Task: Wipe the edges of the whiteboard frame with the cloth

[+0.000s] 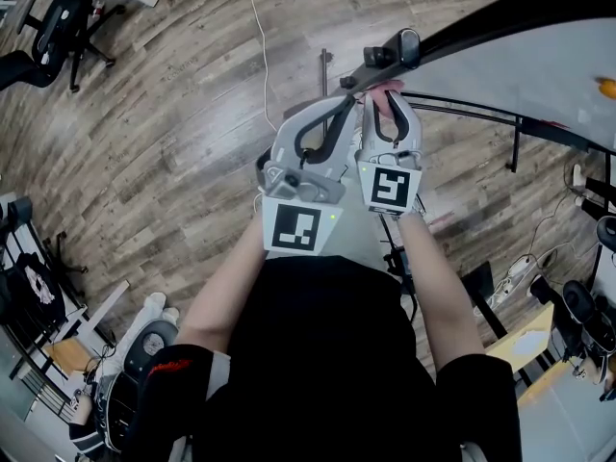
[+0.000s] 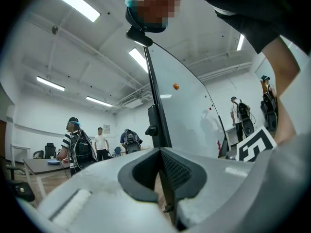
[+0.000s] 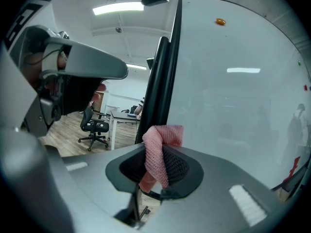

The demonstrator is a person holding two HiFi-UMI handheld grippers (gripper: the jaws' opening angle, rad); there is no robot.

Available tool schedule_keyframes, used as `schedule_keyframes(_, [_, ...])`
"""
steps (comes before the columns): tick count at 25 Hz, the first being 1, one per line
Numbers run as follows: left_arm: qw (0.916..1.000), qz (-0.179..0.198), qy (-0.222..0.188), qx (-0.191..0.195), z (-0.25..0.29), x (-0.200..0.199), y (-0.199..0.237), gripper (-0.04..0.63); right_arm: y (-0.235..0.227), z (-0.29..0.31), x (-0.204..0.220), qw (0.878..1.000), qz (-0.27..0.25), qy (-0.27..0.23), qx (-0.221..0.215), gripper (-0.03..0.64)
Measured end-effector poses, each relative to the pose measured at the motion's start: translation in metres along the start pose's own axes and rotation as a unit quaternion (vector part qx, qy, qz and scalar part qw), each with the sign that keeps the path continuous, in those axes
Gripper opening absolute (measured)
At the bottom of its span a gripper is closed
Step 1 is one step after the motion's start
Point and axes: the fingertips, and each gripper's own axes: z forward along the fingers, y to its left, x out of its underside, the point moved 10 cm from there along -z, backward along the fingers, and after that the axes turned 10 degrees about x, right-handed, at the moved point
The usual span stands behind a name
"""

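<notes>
Pinching the pink cloth (image 3: 156,152), the right hand-held gripper (image 3: 158,166) has it bunched right at the black frame (image 3: 156,76) on the left edge of the whiteboard (image 3: 233,110), near the top corner. The left hand-held gripper (image 2: 163,174) sits just left of the right one, jaws pressed together with nothing between, nose at the same frame upright. Orange magnet (image 3: 220,21) is far up on the board. Office chair (image 3: 95,126) stands well behind.

I see a grey-brown wood-plank floor (image 1: 173,162): black wheeled office chair (image 1: 58,29) upper left, thin white cable (image 1: 261,56) top centre.
</notes>
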Motion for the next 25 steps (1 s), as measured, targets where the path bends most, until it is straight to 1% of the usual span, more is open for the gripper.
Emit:
schedule_keyframes(11, [1.0, -0.001, 0.007, 0.006, 0.0, 0.007, -0.004, 0.0, 0.003, 0.002, 0.014, 1.0, 0.002, 0.023, -0.003, 0.066])
schedule_keyframes(18, [1.0, -0.004, 0.008, 0.004, 0.0, 0.009, -0.004, 0.0, 0.005, 0.005, 0.02, 1.0, 0.003, 0.018, -0.005, 0.066])
schedule_keyframes(25, [0.9999, -0.005, 0.011, 0.002, -0.001, 0.013, -0.003, 0.0, 0.005, 0.006, 0.029, 0.999, 0.003, 0.036, -0.007, 0.066])
